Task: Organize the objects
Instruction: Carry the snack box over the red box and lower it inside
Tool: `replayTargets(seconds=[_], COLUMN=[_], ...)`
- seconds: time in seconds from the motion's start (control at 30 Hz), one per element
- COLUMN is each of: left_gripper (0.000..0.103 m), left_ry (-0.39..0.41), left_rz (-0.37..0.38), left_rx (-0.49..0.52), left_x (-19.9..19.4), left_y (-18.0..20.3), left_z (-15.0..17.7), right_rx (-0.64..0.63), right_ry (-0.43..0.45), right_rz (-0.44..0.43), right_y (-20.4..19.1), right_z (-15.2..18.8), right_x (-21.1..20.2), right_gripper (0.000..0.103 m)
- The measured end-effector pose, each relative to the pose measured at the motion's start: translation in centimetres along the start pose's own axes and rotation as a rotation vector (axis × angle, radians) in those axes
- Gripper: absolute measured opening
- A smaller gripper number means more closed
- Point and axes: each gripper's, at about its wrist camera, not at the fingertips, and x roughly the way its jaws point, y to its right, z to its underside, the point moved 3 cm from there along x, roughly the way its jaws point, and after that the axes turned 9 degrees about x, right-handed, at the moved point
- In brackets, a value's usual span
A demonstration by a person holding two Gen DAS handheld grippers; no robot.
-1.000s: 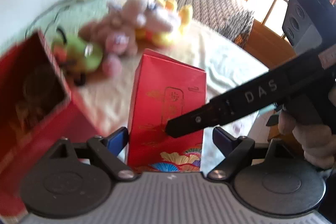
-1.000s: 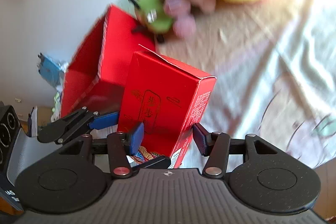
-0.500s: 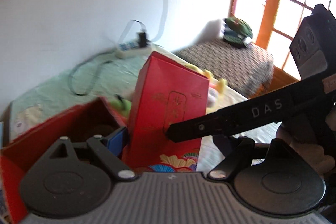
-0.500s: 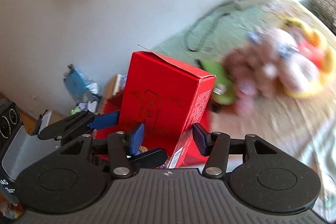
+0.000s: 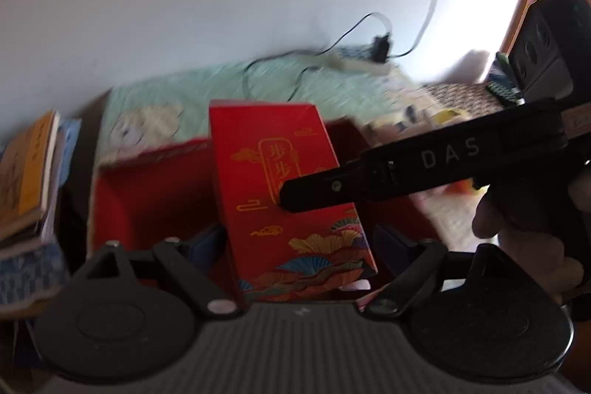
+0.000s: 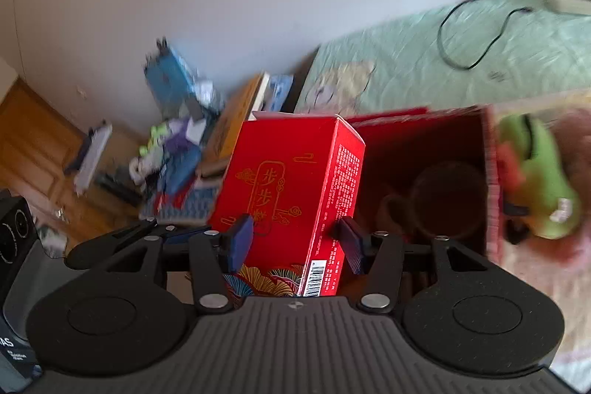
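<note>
Both grippers clamp the tall red carton [image 6: 291, 194]: right gripper [image 6: 295, 242] on its narrow faces, left gripper [image 5: 299, 242] on the wide ones, steadying it. Carton hangs at the near-left rim of the open red box [image 6: 491, 180], likely going in.

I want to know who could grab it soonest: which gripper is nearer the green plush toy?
Right. The right gripper, clamped on the red carton, has the green plush toy just beyond the open red box; the left gripper's view doesn't show it.
</note>
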Motion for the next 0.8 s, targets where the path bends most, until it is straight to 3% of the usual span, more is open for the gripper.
replayTargets(seconds=[0.4,0.63,0.8], left_gripper=[0.086,0.086,0.084], left_ry=[-0.157,-0.199,-0.255], left_rz=[0.007,-0.053,-0.012], left_rx=[-0.124,-0.045,-0.080], left_x=[4.9,6.4,7.7], left_y=[-6.4,-5.6,-5.7], left_z=[3.8,3.6,4.1], right_rx=[-0.004,0.014,0.025], right_ry=[-0.174,-0.222,-0.250], right_rz=[0.089,0.103,0.129], right_y=[-1.0,-0.4,0.8], right_z=[1.0,0.4,0.4], right_x=[7.7,9.2,9.9], right_gripper=[0.054,0.055,0.055])
